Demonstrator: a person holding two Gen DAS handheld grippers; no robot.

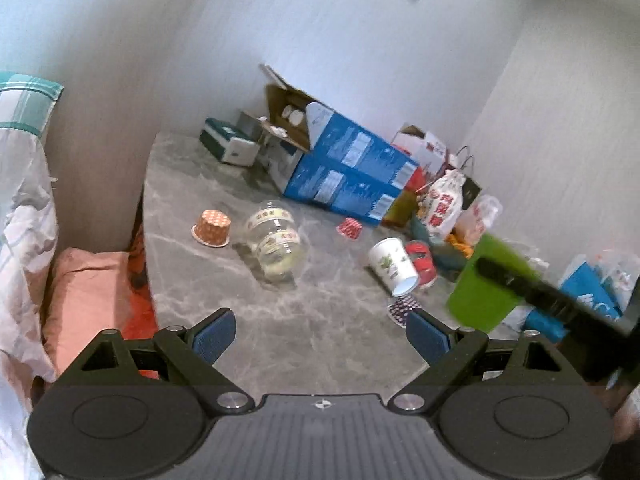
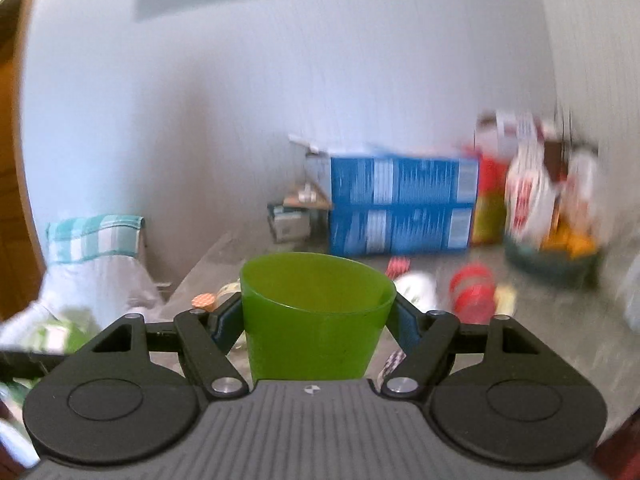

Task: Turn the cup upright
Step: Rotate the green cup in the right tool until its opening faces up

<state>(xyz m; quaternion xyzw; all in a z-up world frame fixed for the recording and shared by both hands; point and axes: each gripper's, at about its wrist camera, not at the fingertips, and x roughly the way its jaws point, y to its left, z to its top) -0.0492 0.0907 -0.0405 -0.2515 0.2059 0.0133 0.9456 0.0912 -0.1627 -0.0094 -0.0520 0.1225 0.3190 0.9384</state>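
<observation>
A green plastic cup (image 2: 316,316) sits between the pads of my right gripper (image 2: 318,320), which is shut on it; its mouth faces up and away from the camera. The same green cup (image 1: 490,284) shows in the left wrist view at the right, held above the grey marble table (image 1: 248,292) by a black finger (image 1: 516,280). My left gripper (image 1: 320,334) is open and empty over the table's near edge.
On the table lie a white paper cup on its side (image 1: 394,266), an upside-down orange dotted cup (image 1: 212,227), a clear jar (image 1: 276,242), small red cups (image 1: 420,262) and stacked blue boxes (image 1: 352,168). Bags and clutter crowd the right (image 1: 444,204). Bedding lies at the left (image 1: 24,208).
</observation>
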